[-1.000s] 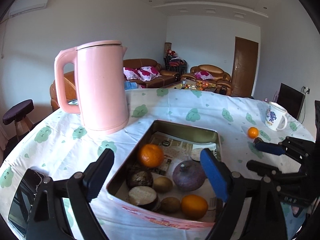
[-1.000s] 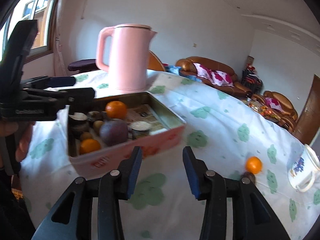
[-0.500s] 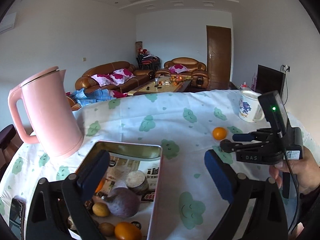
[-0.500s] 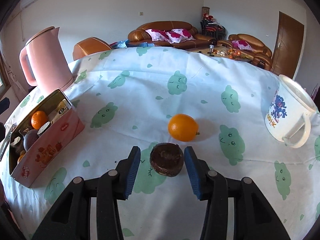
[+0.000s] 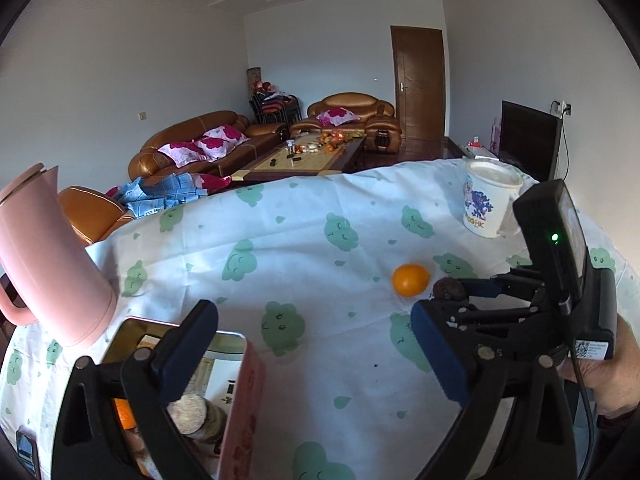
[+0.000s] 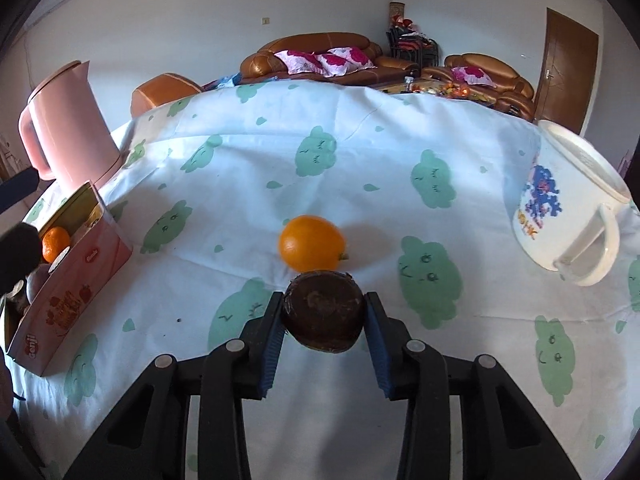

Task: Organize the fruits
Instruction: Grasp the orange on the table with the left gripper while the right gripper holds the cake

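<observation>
My right gripper [image 6: 323,316] is shut on a dark brown round fruit [image 6: 324,312] on the tablecloth; the same fruit shows in the left wrist view [image 5: 449,289]. An orange [image 6: 311,243] lies just beyond it, touching or nearly touching; it also shows in the left wrist view [image 5: 411,279]. A pink tin box [image 6: 76,276] with several fruits stands at the left; its rim is under my left gripper [image 5: 316,350]. My left gripper is open and empty above the cloth beside the tin box [image 5: 244,408].
A pink kettle [image 6: 66,120] stands behind the tin box. A white mug with a blue print [image 6: 568,208] stands at the right. The table has a white cloth with green cloud prints [image 6: 320,152]. A dark phone [image 5: 26,454] lies at the left edge.
My right gripper has moved forward and shut on the dark brown fruit. My left gripper has swung right, away from over the tin box.
</observation>
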